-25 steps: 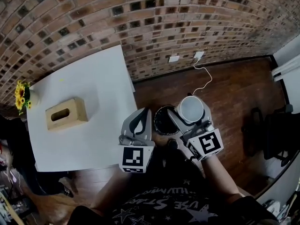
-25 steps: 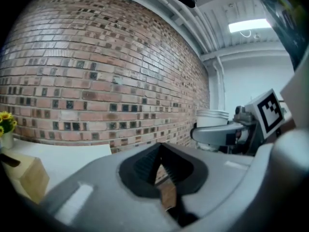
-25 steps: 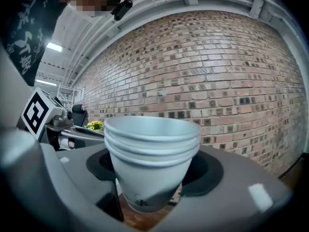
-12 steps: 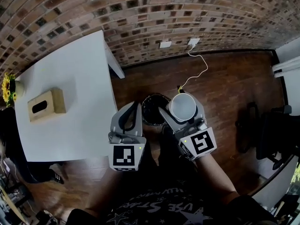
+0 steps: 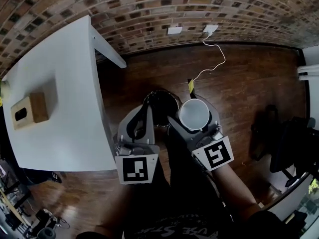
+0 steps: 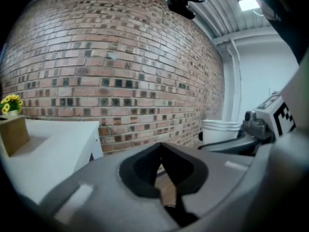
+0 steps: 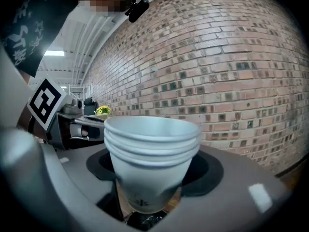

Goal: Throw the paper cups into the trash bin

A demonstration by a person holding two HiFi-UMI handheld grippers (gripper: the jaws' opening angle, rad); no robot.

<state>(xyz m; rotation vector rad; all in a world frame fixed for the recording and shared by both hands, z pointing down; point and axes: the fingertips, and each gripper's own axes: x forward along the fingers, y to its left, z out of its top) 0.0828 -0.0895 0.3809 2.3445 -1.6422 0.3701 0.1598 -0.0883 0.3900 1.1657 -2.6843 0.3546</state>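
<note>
Paper cups (image 5: 194, 114): nested stack, upright, mouth up, in your right gripper (image 5: 195, 121). Jaws stand wide, one each side of the stack's lower wall, pads pressing on it. Grip looks the same as a second ago, no slip visible.

What changed: you've turned off the table (image 5: 60, 83). It has slid out to the left of the head view, and the trash bin (image 5: 167, 92) now sits straight ahead of both grippers on the wood floor. The stack has closed in on the bin too. From above it now reads just beside the bin's right rim.

Meaning: the carry is nearly over and the drop is next. I can't confirm the cups are over the opening; they're held high, so the overhead angle may mislead. My call: shift the stack a bit left and forward until it's centred on the dark mouth, then let go.

Left gripper (image 6: 161, 151): jaws together, nothing between them. It hangs near the bin's left rim and covers part of it in the head view. Keep it out of the drop path.

Risk: light cups, a rim hit could bounce them onto the floor.
</note>
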